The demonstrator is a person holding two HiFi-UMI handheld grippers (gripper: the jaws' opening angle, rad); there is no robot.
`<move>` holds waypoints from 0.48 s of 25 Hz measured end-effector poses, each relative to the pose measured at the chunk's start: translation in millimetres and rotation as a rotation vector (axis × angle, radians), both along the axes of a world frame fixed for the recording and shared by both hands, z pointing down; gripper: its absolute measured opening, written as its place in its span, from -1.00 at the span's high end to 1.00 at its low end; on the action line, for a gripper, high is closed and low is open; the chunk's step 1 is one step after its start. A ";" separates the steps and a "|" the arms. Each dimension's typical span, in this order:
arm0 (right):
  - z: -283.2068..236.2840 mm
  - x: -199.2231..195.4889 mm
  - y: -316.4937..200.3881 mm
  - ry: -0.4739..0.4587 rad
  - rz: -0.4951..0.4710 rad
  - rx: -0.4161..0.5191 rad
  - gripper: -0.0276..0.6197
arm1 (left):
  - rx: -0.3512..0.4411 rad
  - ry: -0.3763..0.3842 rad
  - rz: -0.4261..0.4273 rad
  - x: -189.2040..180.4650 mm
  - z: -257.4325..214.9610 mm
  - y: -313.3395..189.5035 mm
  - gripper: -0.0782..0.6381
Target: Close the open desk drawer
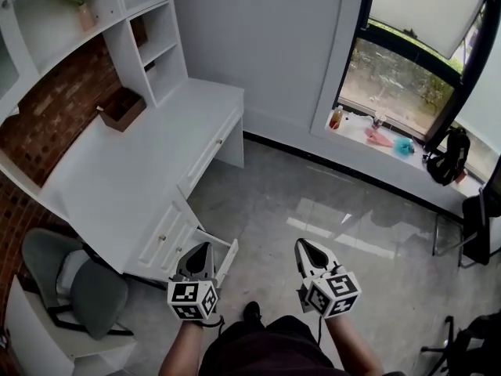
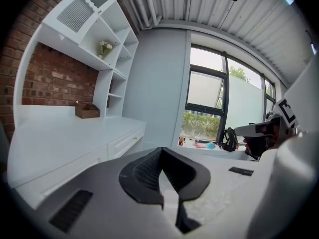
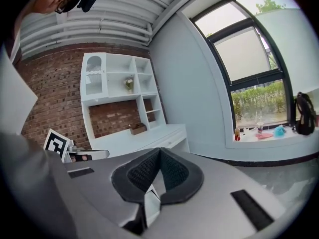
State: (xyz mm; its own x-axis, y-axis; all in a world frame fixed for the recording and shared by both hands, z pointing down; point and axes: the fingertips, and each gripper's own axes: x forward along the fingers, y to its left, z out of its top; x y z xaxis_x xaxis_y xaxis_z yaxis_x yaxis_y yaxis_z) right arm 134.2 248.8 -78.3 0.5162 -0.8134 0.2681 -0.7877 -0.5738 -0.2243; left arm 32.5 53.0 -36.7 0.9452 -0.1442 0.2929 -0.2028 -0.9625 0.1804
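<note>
Beneath desk [image 1: 141, 163] | drawer [image 1: 225, 255] juts out toward left gripper [image 1: 206, 247] | jaws together

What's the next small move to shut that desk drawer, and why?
Probably bring the left gripper down to the front of the open drawer, ready to push toward the desk: it hovers right by it, shut and empty, nearer than the right gripper.

Both forearms [image 1: 182, 345] reach forward, side by side and apart; the left gripper [image 1: 199, 251] and the right gripper [image 1: 307, 251] point ahead (marker cubes [image 1: 192, 299] nearest the person); each has its jaws pressed together, holding nothing.
</note>
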 end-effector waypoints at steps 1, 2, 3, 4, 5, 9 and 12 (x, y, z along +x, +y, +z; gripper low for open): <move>0.3 6.8 -8.4 -0.006 -0.018 0.000 0.90 | 0.000 -0.002 -0.014 4.7 0.3 -6.4 0.76; 1.1 12.9 -16.5 -0.012 -0.039 -0.002 0.90 | -0.001 -0.005 -0.031 8.1 1.2 -12.2 0.76; 2.8 18.4 -24.4 -0.017 -0.063 -0.006 0.90 | -0.003 -0.010 -0.051 10.3 2.7 -17.5 0.76; 5.4 23.8 -32.4 -0.023 -0.090 -0.011 0.90 | -0.005 -0.015 -0.073 11.6 5.1 -22.6 0.76; 8.7 29.2 -41.1 -0.030 -0.119 -0.018 0.90 | -0.005 -0.021 -0.098 12.1 8.0 -27.8 0.76; 22.0 48.7 -85.1 -0.047 -0.260 -0.045 0.90 | -0.028 -0.049 -0.248 2.7 20.9 -54.1 0.76; 32.4 64.8 -123.9 -0.057 -0.387 -0.066 0.90 | -0.062 -0.057 -0.406 -12.3 27.2 -76.4 0.76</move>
